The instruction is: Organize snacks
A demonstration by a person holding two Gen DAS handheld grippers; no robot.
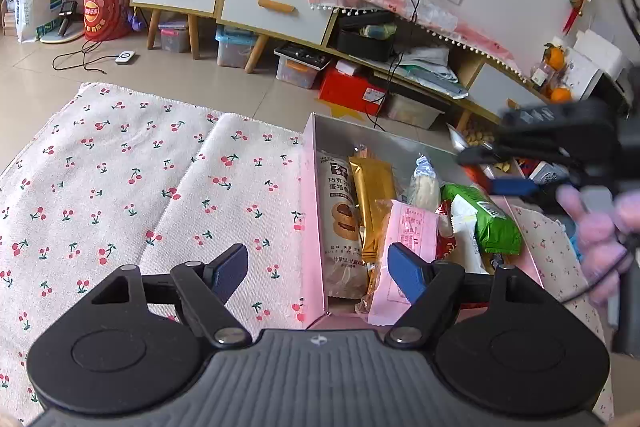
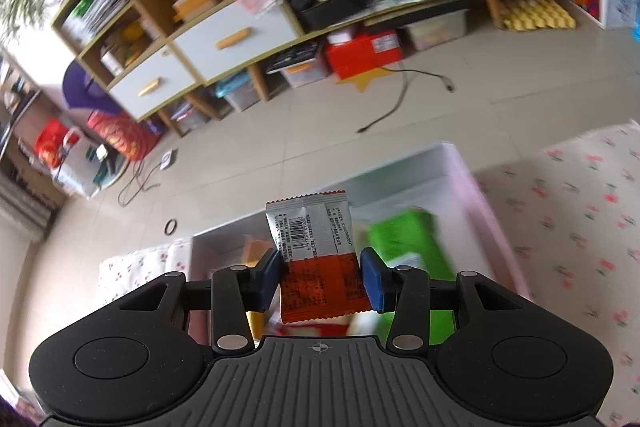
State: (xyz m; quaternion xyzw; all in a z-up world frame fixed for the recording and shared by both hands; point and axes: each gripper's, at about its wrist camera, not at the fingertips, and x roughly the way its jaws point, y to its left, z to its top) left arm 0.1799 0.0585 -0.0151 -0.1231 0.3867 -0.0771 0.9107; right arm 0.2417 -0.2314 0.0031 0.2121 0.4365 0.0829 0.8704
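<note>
Right claw (image 2: 320, 277): pressed onto a small snack packet (image 2: 314, 251), pads bearing on its two side edges. Packet held upright above the pink box (image 2: 468, 171), long axis pointing away from the claw, grey barcode half farthest out, orange-red half between the pads. Box lies directly ahead of and below this claw; judged the nearer hand for a drop into the box.

Left claw (image 1: 318, 273): spread wide, pinching nothing. Hangs over the near left corner of the box, left pad over the cherry-print cloth (image 1: 120, 167), right pad above a pink wrapper (image 1: 404, 243).

Box contents: long packets lying with long axes running from near wall to far wall, including a beige cake pack (image 1: 340, 215), a gold bar (image 1: 372, 199) and a green bag (image 1: 486, 219) at the right side.

Materials: packet of thin crinkled film with saw-tooth end seals, liable to buckle under squeeze. Box walls thin, flat, matt pink outside, pale grey inside. Cloth soft, woven, creased into ridges, covering the counter.
</note>
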